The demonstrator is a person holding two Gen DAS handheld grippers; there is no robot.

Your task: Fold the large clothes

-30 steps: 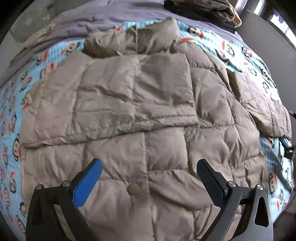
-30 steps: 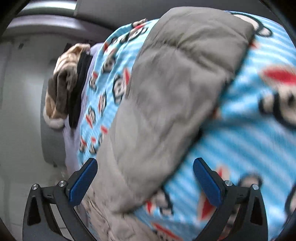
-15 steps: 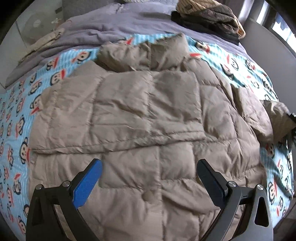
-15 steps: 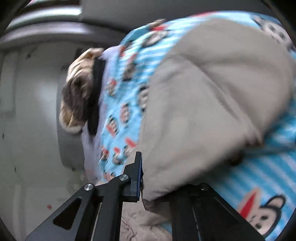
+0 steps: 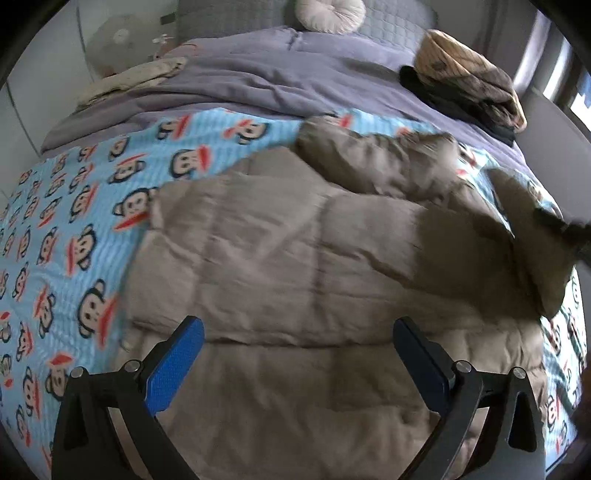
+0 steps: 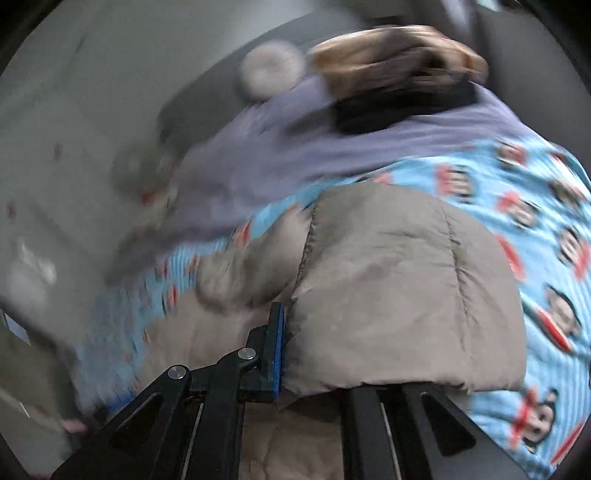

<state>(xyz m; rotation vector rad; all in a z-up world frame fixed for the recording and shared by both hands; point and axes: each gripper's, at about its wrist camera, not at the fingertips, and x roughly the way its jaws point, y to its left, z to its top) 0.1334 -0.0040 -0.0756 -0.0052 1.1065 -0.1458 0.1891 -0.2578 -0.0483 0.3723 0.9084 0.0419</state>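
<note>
A beige quilted puffer jacket (image 5: 314, 266) lies spread on the bed, its left sleeve folded across the body. My left gripper (image 5: 297, 354) hovers above the jacket's lower half, open and empty. At the right edge of that view the jacket's right sleeve (image 5: 528, 236) is lifted off the bed. In the right wrist view my right gripper (image 6: 286, 354) is shut on that sleeve (image 6: 388, 295) near its cuff, and the padded cloth bulges out beyond the blue pad (image 6: 277, 350).
The jacket rests on a blue blanket with a monkey print (image 5: 74, 229) over a purple duvet (image 5: 277, 74). A pile of folded clothes (image 5: 465, 77) sits at the far right of the bed. A round cushion (image 5: 328, 14) leans at the headboard.
My right gripper closed on the sleeve cuff, rolled and swung it up and across towards the jacket's body. My left gripper drew back and sideways, so more blanket shows on the left.
</note>
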